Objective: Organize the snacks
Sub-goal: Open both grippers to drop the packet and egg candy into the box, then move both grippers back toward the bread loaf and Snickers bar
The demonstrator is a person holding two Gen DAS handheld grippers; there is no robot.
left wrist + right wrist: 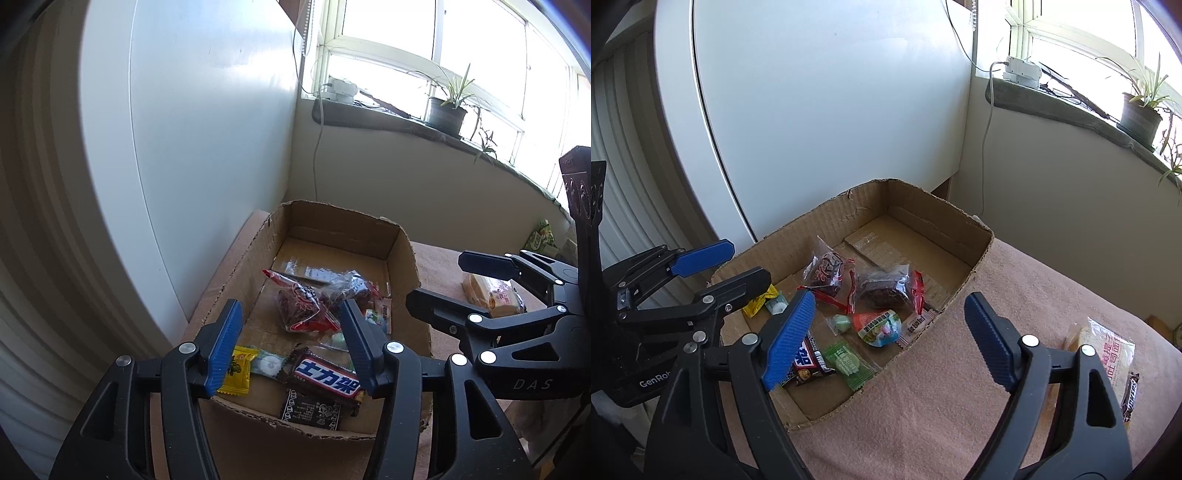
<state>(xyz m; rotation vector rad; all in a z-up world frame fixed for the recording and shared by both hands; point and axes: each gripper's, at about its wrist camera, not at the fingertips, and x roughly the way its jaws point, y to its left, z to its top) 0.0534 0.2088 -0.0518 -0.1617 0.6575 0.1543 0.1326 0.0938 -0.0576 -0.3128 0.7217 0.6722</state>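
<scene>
An open cardboard box [402, 258] [975, 258] stands on a pink-clothed table and holds several snacks: two dark cakes in clear red-edged wrappers [303, 306] [827, 275], a chocolate bar [327, 380] [805, 363], a yellow candy [238, 373] [759, 302], green candies [847, 363]. My left gripper [291, 347] [733, 262] is open and empty above the box's near end. My right gripper [890, 339] [436, 280] is open and empty over the box's right edge. A bread packet [1108, 350] [491, 295] lies on the cloth to the right.
A white cabinet [812, 110] stands just behind the box. A windowsill with a potted plant [448, 110] runs along the back right. A dark wrapped bar [1130, 398] lies beside the bread packet. A green packet [541, 236] sits at the far right.
</scene>
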